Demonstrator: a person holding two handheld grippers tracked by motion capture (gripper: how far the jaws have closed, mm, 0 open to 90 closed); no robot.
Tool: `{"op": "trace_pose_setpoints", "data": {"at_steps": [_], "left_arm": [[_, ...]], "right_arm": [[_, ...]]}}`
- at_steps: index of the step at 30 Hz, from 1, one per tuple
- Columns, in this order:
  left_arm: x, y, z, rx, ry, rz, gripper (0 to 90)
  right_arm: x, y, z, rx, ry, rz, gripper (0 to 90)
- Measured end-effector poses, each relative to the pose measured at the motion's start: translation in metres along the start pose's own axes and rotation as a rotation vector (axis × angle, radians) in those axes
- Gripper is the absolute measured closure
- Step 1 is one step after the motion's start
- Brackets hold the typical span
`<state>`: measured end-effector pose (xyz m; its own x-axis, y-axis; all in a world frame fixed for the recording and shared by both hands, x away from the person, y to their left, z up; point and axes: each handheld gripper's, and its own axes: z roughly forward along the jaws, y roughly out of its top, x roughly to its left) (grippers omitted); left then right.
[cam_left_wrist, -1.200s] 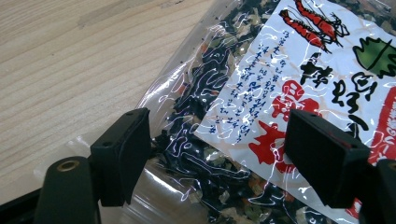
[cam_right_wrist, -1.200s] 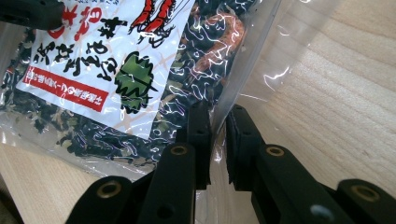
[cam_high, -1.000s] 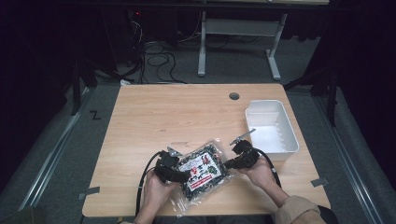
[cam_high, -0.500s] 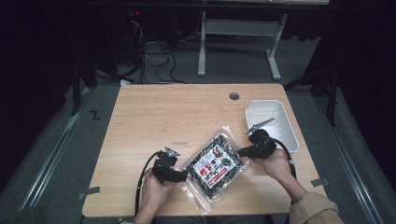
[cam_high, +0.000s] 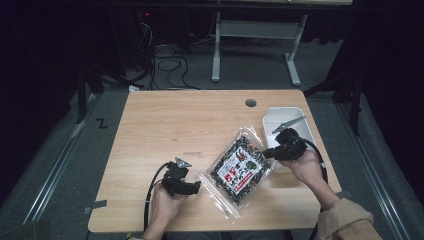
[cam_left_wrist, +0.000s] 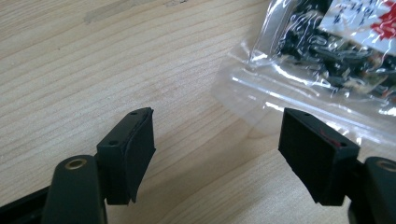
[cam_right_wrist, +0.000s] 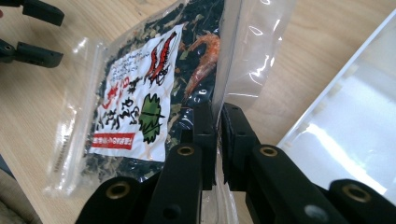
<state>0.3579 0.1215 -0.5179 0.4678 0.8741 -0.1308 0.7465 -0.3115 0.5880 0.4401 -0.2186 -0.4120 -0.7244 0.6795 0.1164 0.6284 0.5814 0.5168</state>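
Right hand-held gripper (cam_high: 266, 151) raised, clamped on clear seaweed packet (cam_high: 239, 166) edge; left hand-held gripper (cam_high: 198, 185) low over worktop (cam_high: 175, 125), jaws apart.

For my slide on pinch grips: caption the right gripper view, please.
Right gripper shut on the clear edge of a dried-food bag, lifting it beside a white tray.

The desk (cam_high: 190, 130) is lit from overhead while the room around it sits dark; glare streaks the plastic bag (cam_right_wrist: 252, 42), and the close-ups blur nearby.
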Motion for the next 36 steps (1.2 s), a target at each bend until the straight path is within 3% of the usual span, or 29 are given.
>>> {"op": "trace_pose_setpoints", "data": {"at_steps": [15, 21, 36], "left_arm": [[0.001, -0.001, 0.0, -0.002, -0.003, -0.004, 28.1], [0.001, -0.001, 0.001, -0.001, -0.001, 0.002, 28.1], [0.001, -0.001, -0.002, -0.025, -0.001, 0.011, 28.7]], "right_arm": [[0.005, 0.028, -0.034, -0.023, -0.04, -0.071, 87.2], [0.011, 0.041, -0.048, -0.034, -0.069, -0.125, 87.2], [0.013, 0.059, -0.071, -0.03, -0.126, -0.162, 87.1]]}}
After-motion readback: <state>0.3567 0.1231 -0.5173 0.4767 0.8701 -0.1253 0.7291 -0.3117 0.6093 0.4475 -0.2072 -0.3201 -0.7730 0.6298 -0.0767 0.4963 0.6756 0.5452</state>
